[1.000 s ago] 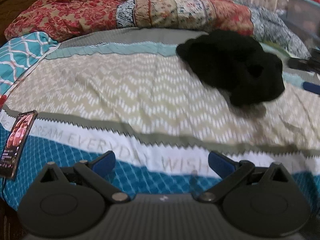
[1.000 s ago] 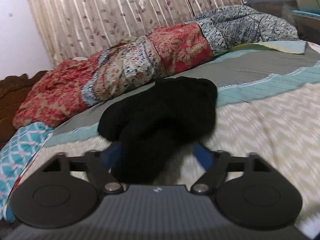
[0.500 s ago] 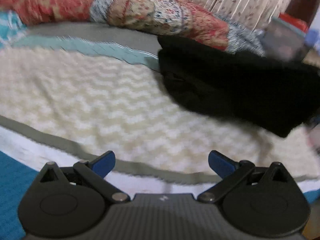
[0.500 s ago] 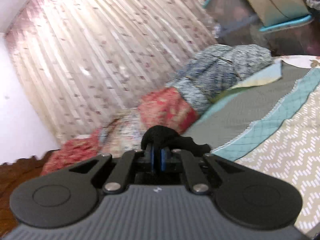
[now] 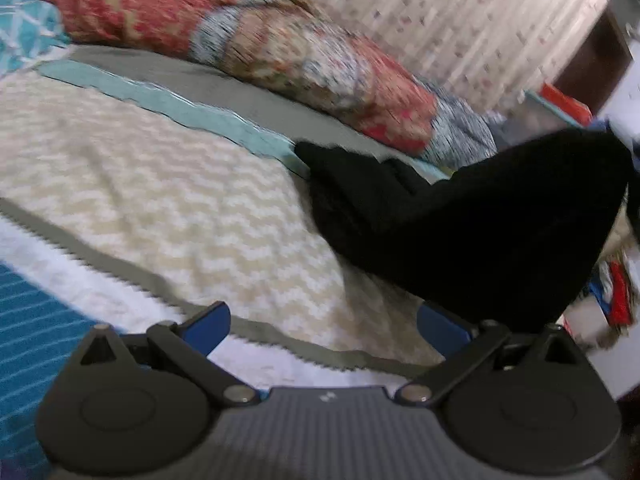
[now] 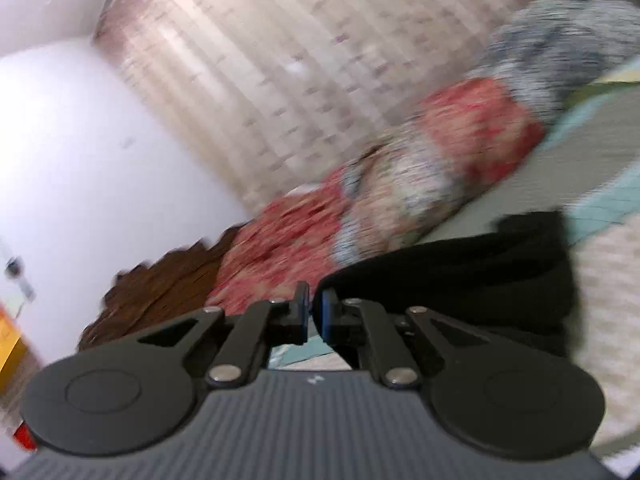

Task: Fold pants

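Since a second ago: right gripper [image 6: 314, 314] has closed on the black pants [image 5: 480, 224] and hauled one end up off the bedspread [image 5: 160, 184]; they lay in a heap on it before.
Right gripper: blue pads nearly together, pinching a fold of black cloth.
Left gripper [image 5: 324, 320]: jaws wide apart, holding nothing, low over the bedspread with its right finger just under the raised cloth.
Pants: far end rests on the bedspread near the patterned quilt roll [image 5: 304, 56]; near end hangs in the air.
Doing it well: I'd lift until the legs hang free, then have the left take the opposite corner before spreading flat.
Hard to see: both views are smeared; waistband or hem, I can't tell.
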